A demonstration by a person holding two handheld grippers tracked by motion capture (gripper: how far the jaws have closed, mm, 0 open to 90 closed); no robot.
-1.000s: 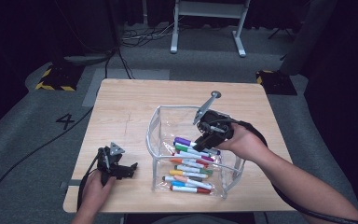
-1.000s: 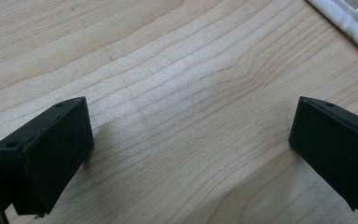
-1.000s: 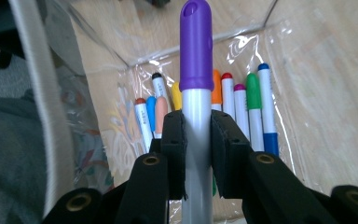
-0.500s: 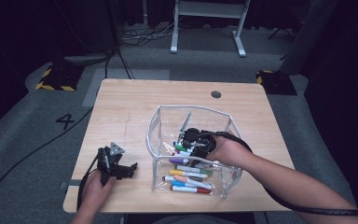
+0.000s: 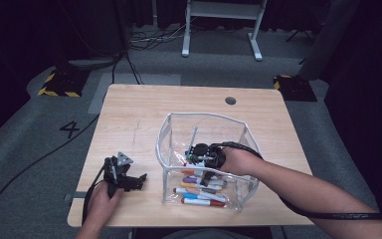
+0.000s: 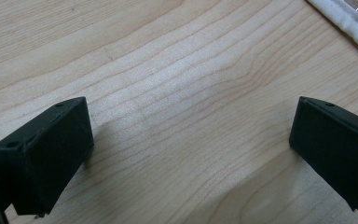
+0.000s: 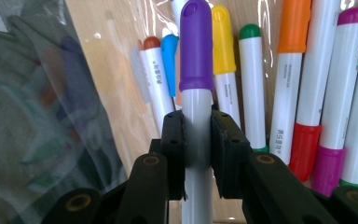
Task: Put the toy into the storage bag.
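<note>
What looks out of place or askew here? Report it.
Nothing is spilled or damaged. The one odd item is the purple-capped marker, clamped in the right gripper above the other markers lying in the clear pouch. The left gripper rests open on the table.

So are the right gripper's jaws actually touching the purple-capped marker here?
Touching. In the right gripper view the right gripper has both jaws pressed flat against the white barrel of the purple-capped marker, with no gap on either side.

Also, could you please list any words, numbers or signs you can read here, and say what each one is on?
"4": painted in black on the grey floor left of the table.
Small black print on the white marker barrels in the right gripper view: too small and blurred to read.
</note>
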